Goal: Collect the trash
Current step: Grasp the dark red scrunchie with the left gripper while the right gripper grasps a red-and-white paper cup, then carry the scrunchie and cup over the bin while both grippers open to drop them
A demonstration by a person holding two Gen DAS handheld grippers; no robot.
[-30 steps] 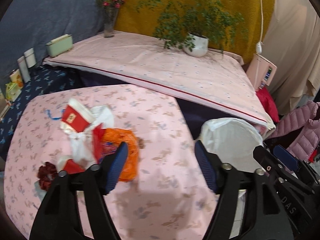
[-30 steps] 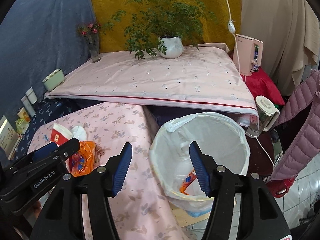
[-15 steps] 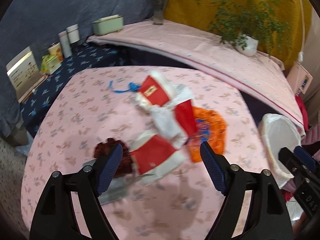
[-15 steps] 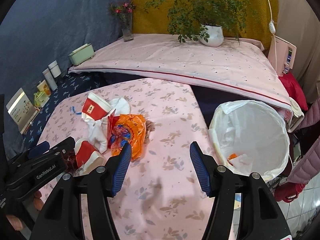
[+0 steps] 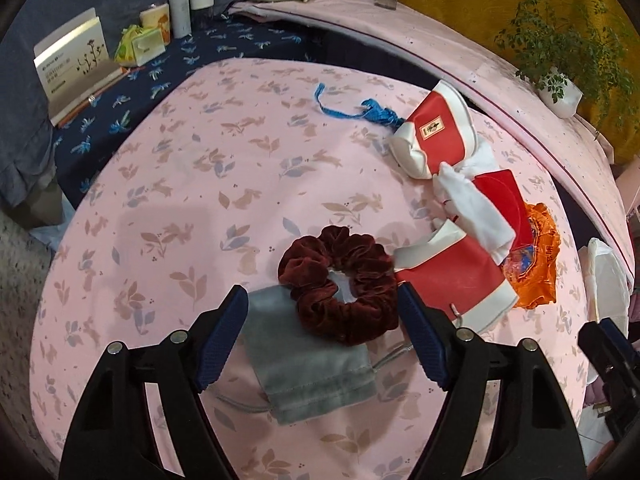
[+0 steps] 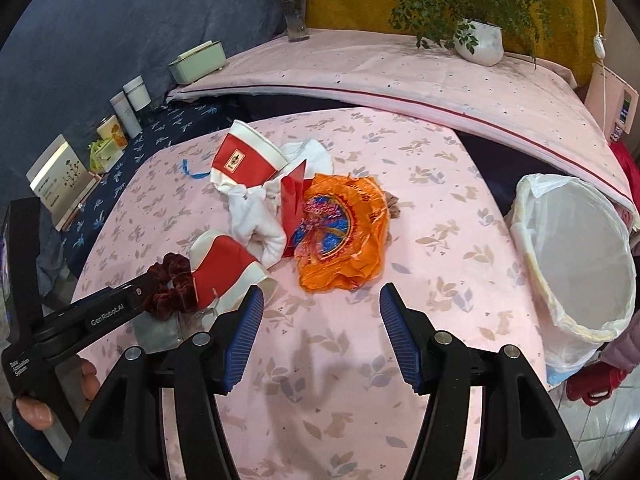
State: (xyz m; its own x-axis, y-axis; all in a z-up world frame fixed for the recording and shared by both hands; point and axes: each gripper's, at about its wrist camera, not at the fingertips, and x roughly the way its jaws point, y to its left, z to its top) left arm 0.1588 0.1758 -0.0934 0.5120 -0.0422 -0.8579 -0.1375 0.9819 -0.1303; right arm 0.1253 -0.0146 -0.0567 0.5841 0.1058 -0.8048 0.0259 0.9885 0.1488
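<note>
Beside the white-lined bin (image 6: 576,248), orange plastic wrapper (image 6: 344,236) lies ahead of right tongs (image 6: 320,330), spread wide, empty. Left tongs (image 5: 320,336), wide, straddle maroon velvet scrunchie (image 5: 340,280). Risk: binning the scrunchie, likely not trash.

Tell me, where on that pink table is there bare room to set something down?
Bare cloth lies on the pink table between the orange wrapper and the bin, and on the side toward the blue ribbon. The middle is crowded: red cups, white rag, scrunchie, grey pouch.
</note>
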